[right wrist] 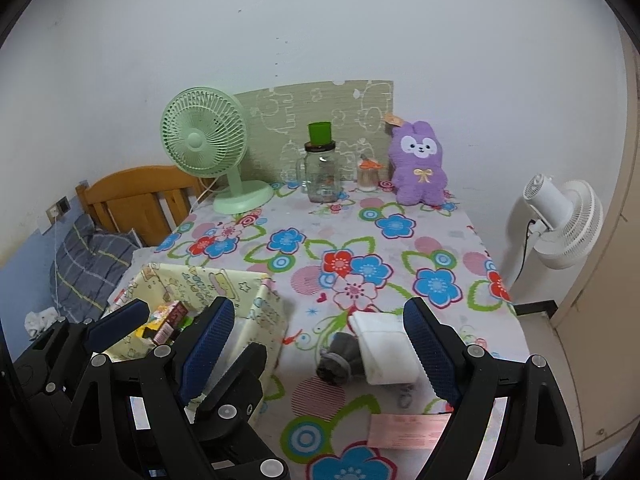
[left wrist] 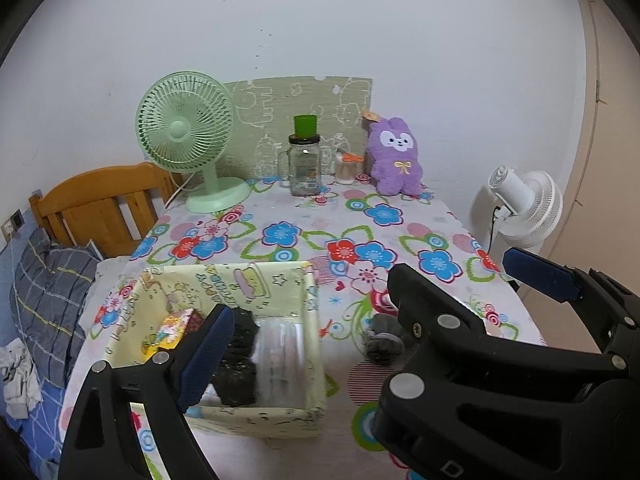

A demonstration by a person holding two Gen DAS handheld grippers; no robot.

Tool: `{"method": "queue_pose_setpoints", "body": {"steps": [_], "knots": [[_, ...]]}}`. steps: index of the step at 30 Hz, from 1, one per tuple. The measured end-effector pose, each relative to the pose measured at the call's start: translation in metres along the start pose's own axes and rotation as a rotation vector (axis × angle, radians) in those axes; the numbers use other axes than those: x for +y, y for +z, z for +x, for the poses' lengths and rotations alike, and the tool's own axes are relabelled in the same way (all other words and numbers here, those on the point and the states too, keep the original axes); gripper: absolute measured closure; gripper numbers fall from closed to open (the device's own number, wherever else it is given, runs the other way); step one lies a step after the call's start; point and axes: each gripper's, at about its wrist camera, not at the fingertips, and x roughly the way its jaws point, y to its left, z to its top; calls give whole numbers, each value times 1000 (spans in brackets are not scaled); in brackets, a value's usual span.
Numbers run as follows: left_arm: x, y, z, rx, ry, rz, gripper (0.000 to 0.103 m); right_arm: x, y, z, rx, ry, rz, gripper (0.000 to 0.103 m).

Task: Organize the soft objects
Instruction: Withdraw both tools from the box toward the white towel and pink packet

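Sock [right wrist: 340,356] lies between right gripper's [right wrist: 320,344] spread, empty jaws at 12 o'clock; box [right wrist: 264,320] at 10. Left gripper [right wrist: 180,320] spread too, farther.

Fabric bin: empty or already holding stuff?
Holding stuff. Inside the fabric bin sit dark rolled items, a clear plastic piece and a colourful packet.

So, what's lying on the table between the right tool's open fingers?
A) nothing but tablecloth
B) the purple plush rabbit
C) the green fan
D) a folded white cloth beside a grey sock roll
D: in the right wrist view a folded white cloth lies beside a grey sock roll on the tablecloth, between the fingers of the open right tool, which touch neither.
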Motion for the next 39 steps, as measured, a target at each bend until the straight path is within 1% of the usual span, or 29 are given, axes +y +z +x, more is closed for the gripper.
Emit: {"method": "queue_pose_setpoints", "body": {"steps": [11,18,27,33,39], "knots": [[-26,-6,10,30,-31,18,8,-26,-11,0,5,-26,24,14],[-38,-11,16,39,-49,30,4,-39,-18,1,5,-37,35,14],[-53,-22,25,57,-56,54,0,-55,-31,4,10,-41,54,14],[-64,-34,36,91,-78,70,0,-67,-43,10,20,-40,70,14],[-70,-47,50,138,-92,64,0,-75,-58,17,36,-53,61,14]]}}
